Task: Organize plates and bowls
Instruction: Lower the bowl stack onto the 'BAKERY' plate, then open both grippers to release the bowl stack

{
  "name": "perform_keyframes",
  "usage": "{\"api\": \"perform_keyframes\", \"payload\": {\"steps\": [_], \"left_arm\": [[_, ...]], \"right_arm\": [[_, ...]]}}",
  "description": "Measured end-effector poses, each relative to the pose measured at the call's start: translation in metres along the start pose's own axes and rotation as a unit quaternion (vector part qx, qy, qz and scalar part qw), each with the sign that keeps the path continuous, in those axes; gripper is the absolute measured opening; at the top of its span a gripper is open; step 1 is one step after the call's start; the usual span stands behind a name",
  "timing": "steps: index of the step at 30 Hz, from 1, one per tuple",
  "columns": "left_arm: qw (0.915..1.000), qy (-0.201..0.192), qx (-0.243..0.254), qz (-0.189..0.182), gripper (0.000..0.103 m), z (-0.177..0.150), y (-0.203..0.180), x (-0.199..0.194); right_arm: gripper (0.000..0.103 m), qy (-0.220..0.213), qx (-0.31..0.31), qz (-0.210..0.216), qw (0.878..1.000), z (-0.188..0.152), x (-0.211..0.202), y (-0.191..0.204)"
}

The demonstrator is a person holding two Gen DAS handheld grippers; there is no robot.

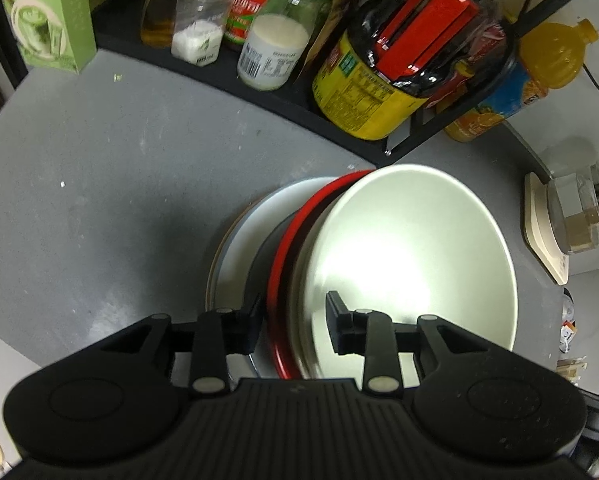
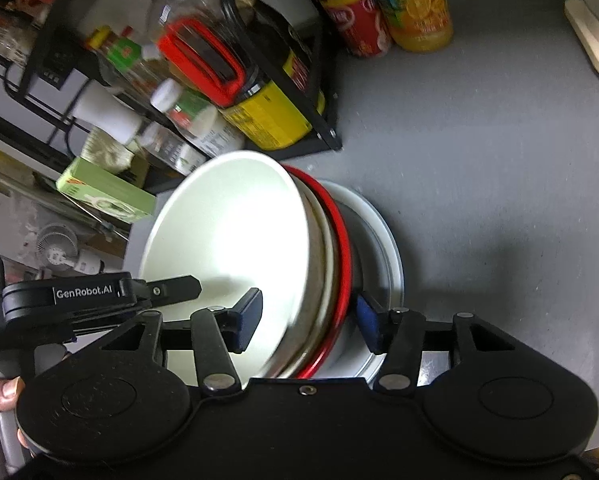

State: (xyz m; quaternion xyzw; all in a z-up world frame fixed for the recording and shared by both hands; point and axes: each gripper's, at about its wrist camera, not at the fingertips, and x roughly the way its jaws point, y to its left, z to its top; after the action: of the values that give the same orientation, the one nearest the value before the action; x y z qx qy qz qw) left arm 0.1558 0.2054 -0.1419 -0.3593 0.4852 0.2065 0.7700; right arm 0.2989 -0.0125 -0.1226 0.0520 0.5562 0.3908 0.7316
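- Bowls nested: white bowl (image 1: 411,248) inside red-rimmed bowl (image 1: 289,264), tilted on a white plate (image 1: 239,232) near the rack (image 1: 235,80).
- Left gripper (image 1: 295,320) straddles both rims, seemingly clamping.
- Right gripper (image 2: 309,320) brackets them, pads apart.
- Advice: settle the 2 bowls level before fully letting go.

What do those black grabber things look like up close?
Both are matte black plastic. Each has two round lobes at the back, a ribbed middle, and hinged bars with silver rivets running out to flat pads. The right gripper has dark blue pads. The left gripper, seen side on from the right wrist, has "GenRobot.AI" in white letters.
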Motion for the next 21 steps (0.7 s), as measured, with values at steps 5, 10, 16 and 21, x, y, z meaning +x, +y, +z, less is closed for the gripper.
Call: {"api": "perform_keyframes", "payload": {"steps": [5, 10, 16, 21], "left_arm": [[0.9989, -0.042, 0.019, 0.013, 0.045, 0.001, -0.014, -0.022], [0.9955, -0.077, 0.051, 0.021, 0.062, 0.001, -0.034, -0.041], [0.9919, -0.091, 0.087, 0.017, 0.07, -0.007, -0.059, -0.049], [0.9874, -0.1, 0.122, 0.008, 0.071, -0.023, -0.08, -0.057]], "right_arm": [[0.065, -0.037, -0.006, -0.013, 0.999, 0.0, -0.025, -0.002], [0.075, -0.067, 0.003, -0.027, 0.997, -0.006, -0.051, -0.014], [0.083, -0.105, 0.026, -0.046, 0.993, -0.021, -0.082, -0.035], [0.088, -0.135, 0.041, -0.07, 0.987, -0.04, -0.111, -0.053]]}}
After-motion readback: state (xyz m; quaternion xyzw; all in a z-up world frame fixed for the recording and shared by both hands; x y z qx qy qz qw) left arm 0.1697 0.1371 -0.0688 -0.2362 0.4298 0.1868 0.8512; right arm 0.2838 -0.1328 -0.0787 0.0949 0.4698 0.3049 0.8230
